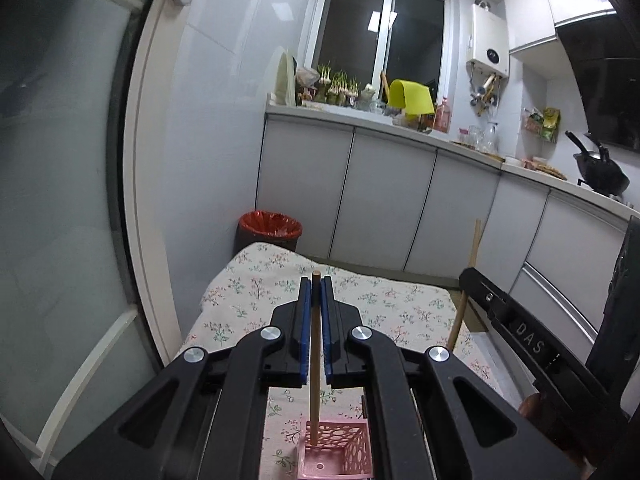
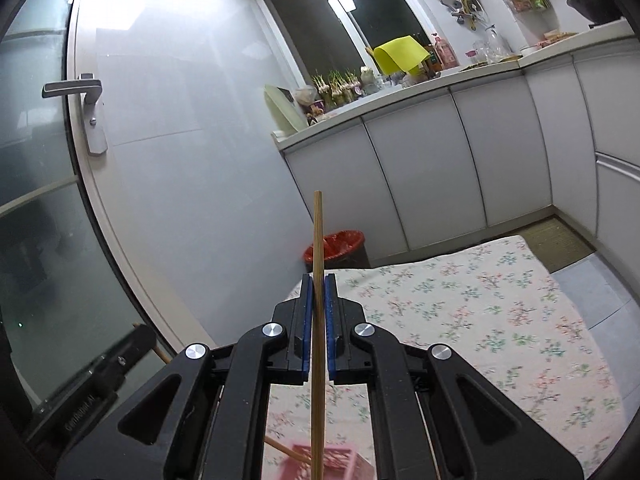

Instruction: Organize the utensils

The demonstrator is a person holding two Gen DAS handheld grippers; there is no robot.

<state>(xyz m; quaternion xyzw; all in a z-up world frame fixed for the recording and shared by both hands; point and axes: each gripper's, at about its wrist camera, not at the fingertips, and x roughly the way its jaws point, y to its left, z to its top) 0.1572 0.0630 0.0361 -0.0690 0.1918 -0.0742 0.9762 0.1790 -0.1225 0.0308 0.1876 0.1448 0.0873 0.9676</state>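
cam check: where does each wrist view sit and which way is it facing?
Left wrist: rides the left gripper, looking along fingers shut on a chopstick above the pink basket; the right gripper's arm shows at right.
Right wrist: rides the right gripper, gripping its own chopstick, facing the door handle.
Both see: floral tablecloth, red bin, counter, window.

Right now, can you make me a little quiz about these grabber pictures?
1. True or false: the left gripper is shut on a thin wooden chopstick.
2. Which container sits below that chopstick on the floral tablecloth? A) pink perforated plastic basket B) glass jar C) metal pot
3. Fill in: the right gripper holds a ____ bamboo chopstick.

Key: 1 true; 2 A; 3 second.
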